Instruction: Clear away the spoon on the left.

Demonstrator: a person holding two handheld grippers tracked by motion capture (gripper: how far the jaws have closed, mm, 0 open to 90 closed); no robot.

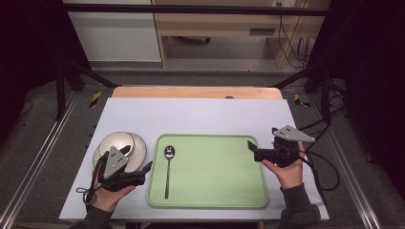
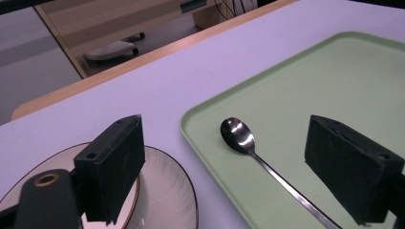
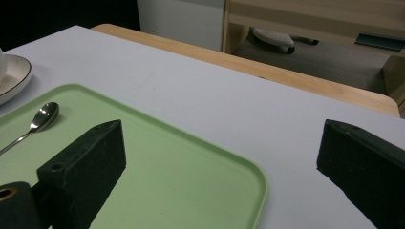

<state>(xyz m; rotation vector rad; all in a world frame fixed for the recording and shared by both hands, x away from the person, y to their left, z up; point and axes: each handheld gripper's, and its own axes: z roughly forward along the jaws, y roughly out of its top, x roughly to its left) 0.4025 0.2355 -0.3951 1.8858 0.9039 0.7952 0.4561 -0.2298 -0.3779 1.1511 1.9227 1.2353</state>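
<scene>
Lying inside the green tray (image 1: 215,186), close to its left rim, one metal spoon (image 1: 168,164) points its bowl away from the person. The left gripper (image 1: 147,168) hangs just beside that rim with its jaws spread wide and nothing between them; I judge it is aimed at the spoon. Under this gripper, left of the tray, sit one bowl (image 1: 116,141) and one plate (image 1: 139,151). The right gripper (image 1: 251,145), also released, waits over the tray's right edge.
</scene>
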